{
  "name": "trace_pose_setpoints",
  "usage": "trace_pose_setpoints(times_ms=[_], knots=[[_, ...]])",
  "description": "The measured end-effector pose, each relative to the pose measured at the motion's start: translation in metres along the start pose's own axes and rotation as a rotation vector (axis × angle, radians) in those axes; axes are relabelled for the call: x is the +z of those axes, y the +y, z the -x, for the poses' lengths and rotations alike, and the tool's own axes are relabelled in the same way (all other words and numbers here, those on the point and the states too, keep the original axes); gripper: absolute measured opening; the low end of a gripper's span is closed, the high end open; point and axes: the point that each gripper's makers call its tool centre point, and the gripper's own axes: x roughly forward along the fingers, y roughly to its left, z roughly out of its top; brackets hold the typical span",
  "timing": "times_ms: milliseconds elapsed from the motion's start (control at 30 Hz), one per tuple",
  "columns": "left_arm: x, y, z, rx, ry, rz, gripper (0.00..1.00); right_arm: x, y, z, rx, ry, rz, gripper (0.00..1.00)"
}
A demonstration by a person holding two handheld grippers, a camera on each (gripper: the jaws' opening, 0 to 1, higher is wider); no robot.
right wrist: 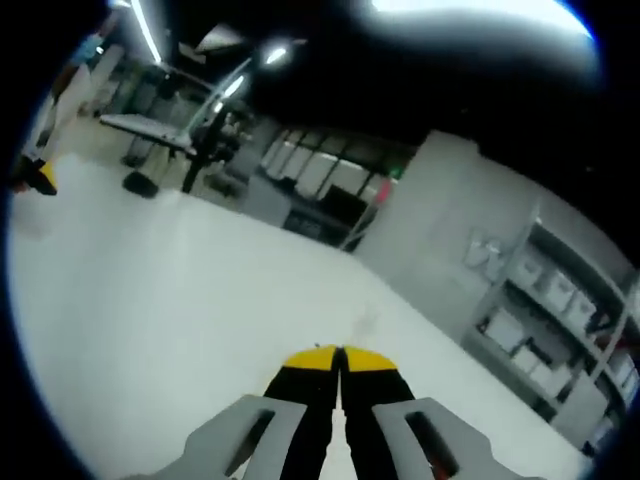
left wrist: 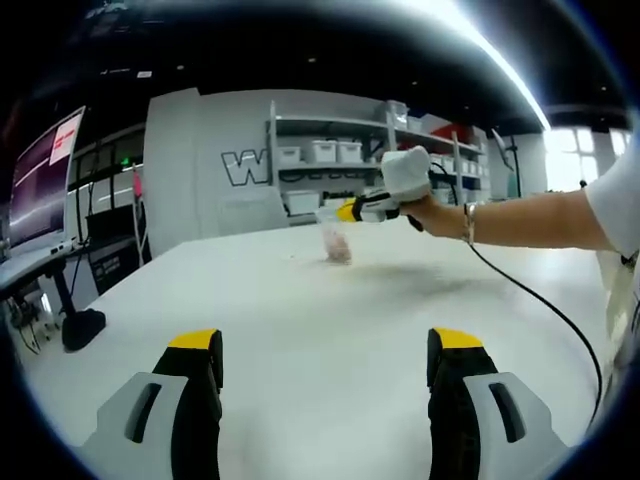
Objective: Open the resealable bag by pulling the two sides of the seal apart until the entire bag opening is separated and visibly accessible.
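Table [left wrist: 300, 330]: smooth matt white top, soft diffuse sheen, no grain. Left gripper [left wrist: 325, 375]: grey plastic bodies, black jaws, yellow tip caps, all matt. Right gripper [left wrist: 352, 210]: same yellow/black plastic, white cloth-like wrap over its body; in its own view [right wrist: 340, 362] the pads looked matt and rubbery. Resealable bag [left wrist: 337, 240]: thin clear plastic film, faintly glossy, pinkish contents. Cable [left wrist: 540, 300]: black, smooth jacket. Shelf [left wrist: 330, 150]: painted metal frame, translucent plastic bins.
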Motion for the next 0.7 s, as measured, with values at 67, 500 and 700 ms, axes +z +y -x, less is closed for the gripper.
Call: trace_pose_setpoints(times_ms=[67, 500, 700], knots=[[0.001, 0.000, 0.001, 0.002, -0.003, -0.002, 0.83, 0.003, -0.002, 0.006, -0.013, -0.006, -0.002, 0.00], [0.005, -0.006, 0.006, -0.002, -0.012, -0.009, 0.83, 0.007, 0.000, 0.026, -0.039, -0.022, 0.015, 0.00], [0.007, -0.008, 0.007, -0.002, -0.015, -0.012, 0.83, 0.007, -0.001, 0.034, -0.050, -0.018, 0.018, 0.00]])
